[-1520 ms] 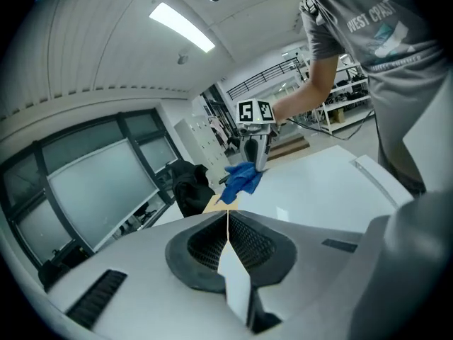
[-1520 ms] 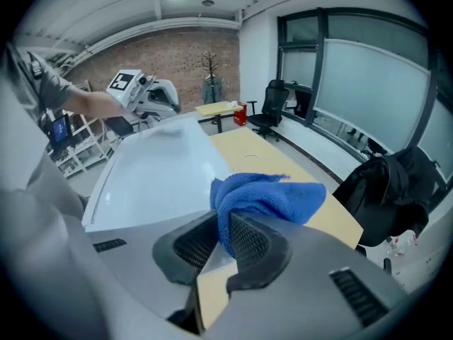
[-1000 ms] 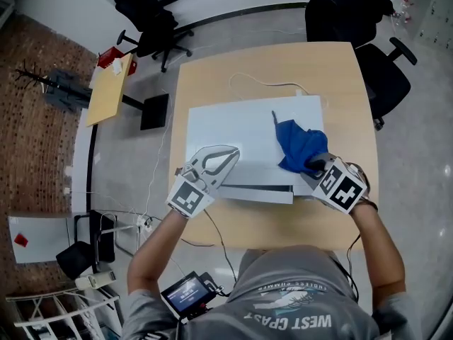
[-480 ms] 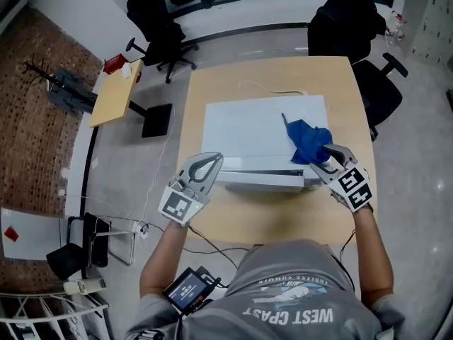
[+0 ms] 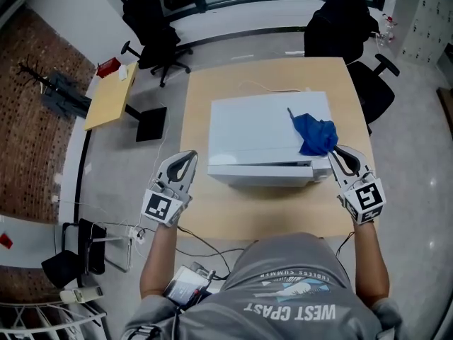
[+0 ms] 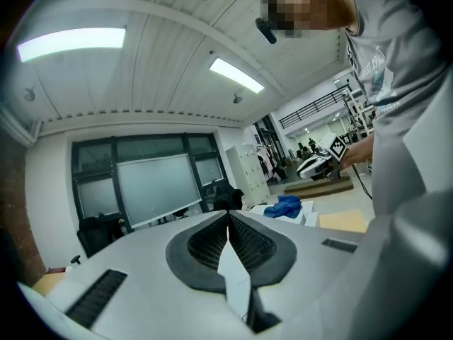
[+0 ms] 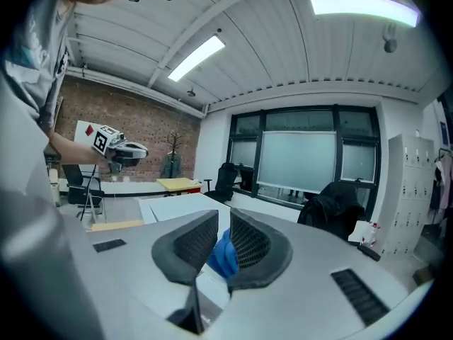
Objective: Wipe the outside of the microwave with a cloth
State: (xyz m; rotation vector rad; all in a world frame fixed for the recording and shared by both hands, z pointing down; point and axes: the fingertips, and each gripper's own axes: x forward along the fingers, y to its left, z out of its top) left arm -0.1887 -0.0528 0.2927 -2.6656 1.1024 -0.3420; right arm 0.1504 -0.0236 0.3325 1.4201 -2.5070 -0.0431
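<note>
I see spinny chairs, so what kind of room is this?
Probably an office or a lab room: it has black rolling chairs, a small wooden desk and a row of lockers.

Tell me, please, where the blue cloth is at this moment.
In the head view, the blue cloth lies bunched on top of the white microwave, at its right front corner, right of the picture's centre.
</note>
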